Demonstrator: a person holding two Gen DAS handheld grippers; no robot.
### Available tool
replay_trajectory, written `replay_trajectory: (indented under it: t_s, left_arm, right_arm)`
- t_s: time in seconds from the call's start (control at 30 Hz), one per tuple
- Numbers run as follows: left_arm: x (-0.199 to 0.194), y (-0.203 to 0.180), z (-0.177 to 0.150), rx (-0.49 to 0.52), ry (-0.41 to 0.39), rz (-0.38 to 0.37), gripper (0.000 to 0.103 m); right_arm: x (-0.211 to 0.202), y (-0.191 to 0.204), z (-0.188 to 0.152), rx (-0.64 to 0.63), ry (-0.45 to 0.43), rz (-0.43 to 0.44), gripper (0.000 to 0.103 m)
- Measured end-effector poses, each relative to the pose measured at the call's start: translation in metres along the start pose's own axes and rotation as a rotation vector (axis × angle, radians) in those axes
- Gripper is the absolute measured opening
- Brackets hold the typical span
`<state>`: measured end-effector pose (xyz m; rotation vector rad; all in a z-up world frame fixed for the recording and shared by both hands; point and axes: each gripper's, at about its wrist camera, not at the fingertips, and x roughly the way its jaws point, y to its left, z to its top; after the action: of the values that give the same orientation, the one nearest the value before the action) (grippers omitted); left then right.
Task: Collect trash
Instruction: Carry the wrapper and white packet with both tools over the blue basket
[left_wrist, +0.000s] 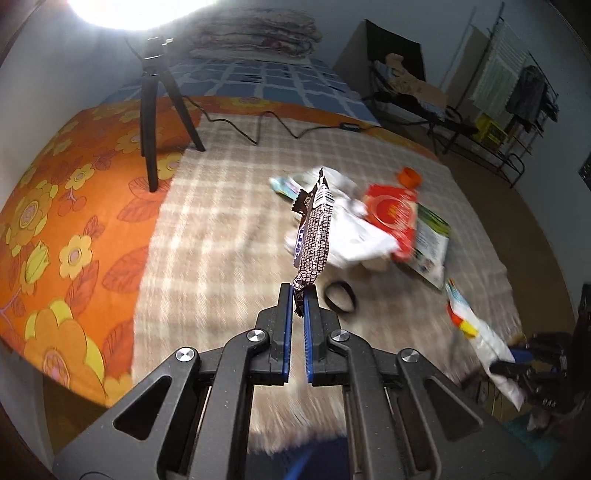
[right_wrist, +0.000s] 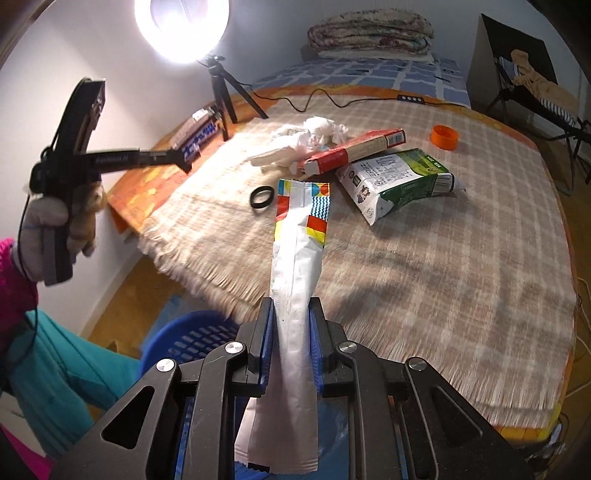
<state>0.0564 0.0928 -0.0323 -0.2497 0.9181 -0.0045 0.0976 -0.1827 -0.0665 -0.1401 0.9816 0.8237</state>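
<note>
- Blue basket (right_wrist: 192, 339): below the near edge of the bed, under the right tongs.
- Right tongs (right_wrist: 291, 314): clenched on a long white wrapper (right_wrist: 295, 280) with a coloured patterned end, held over the near fringed edge of the checked blanket (right_wrist: 443, 280).
- Left tongs (left_wrist: 300, 291): clenched on the lower end of a brown patterned wrapper (left_wrist: 314, 236), held upright above the blanket; in the right view, seen near the bed's left edge, gripped by a gloved hand (right_wrist: 51, 221).
- Black ring (right_wrist: 261, 197): flat on the blanket, just beside the white wrapper's coloured end.
- Green-and-white bag (right_wrist: 402, 184): lying mid-blanket, right of the ring.
- Red-and-cream box (right_wrist: 354, 149): just behind the bag, touching crumpled white tissue (right_wrist: 306, 140).
- Orange cap (right_wrist: 445, 137): toward the far right of the blanket, apart from the box.
- Black tripod (right_wrist: 225, 96): near the far left corner, under a bright round lamp (right_wrist: 181, 29).
- Folded quilt (right_wrist: 369, 33): at the far end of the bed.
</note>
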Motion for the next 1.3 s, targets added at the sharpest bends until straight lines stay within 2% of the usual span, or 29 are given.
replay_trajectory:
  t_s: [0.27, 0.6, 0.93, 1.3]
  left_arm:
    - [-0.026, -0.038, -0.055, 0.044, 0.033, -0.059, 0.003]
    - [-0.037, -0.062, -0.12, 0.066, 0.107, -0.105, 0.003]
    - [-0.031, -0.06, -0.171, 0.047, 0.187, -0.112, 0.003]
    - [-0.01, -0.063, -0.217, 0.059, 0.292, -0.097, 0.003]
  right_arm:
    - [-0.015, 0.015, -0.028, -0.016, 0.004, 0.031, 0.016]
    - [-0.006, 0.03, -0.063, -0.016, 0.056, 0.065, 0.016]
    - [0.007, 0.049, -0.086, -0.047, 0.111, 0.096, 0.016]
    - [0.032, 0.06, -0.108, -0.075, 0.193, 0.093, 0.016]
